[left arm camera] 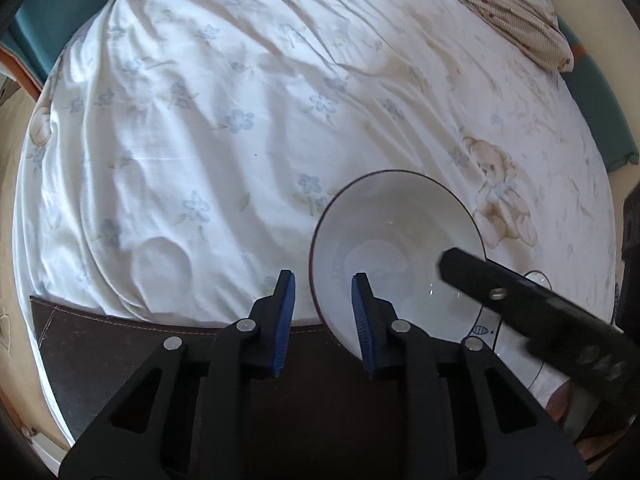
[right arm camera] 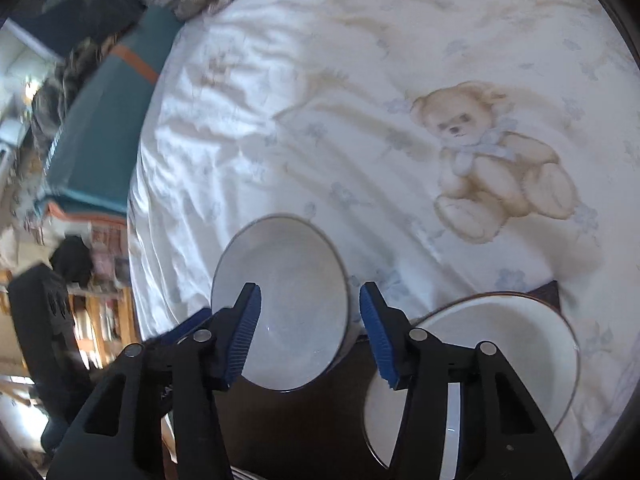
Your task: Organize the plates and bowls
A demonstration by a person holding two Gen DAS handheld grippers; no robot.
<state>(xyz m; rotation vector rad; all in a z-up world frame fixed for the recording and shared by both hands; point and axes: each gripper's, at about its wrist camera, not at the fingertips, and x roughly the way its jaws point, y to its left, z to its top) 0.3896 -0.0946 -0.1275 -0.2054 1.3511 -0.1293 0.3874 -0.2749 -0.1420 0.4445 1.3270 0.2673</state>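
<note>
Two white bowls sit at the near edge of the bed, where the teddy-bear sheet [right arm camera: 320, 80] meets a dark brown footboard [left arm camera: 120, 340]. The first bowl [right arm camera: 280, 304] lies half over that edge; the second bowl [right arm camera: 500, 340] rests just beside it, closer to the near right corner. I count two bowls and no plates in either view, though a round dent under the sheet near the left side could hide something flat; the view is too soft to say.

The left gripper [left arm camera: 323, 320] points steeply down with its blue pads partly apart. The rim of the first bowl [left arm camera: 396, 248] passes between them, and the right pad looks to lie against the inner wall, but the left pad stands clear, so nothing is gripped. The right gripper [right arm camera: 310, 328] is about half open, straddling the same bowl's right rim without pressing on it. It holds nothing.

These bowls look like glazed ceramic: stiff, fairly heavy, slick and liable to chip. The soft bedding will let them tip when nudged. The sensible hold is on the rim, one pad inside and one outside the wall, closed firmly so the glaze does not slide.
</note>
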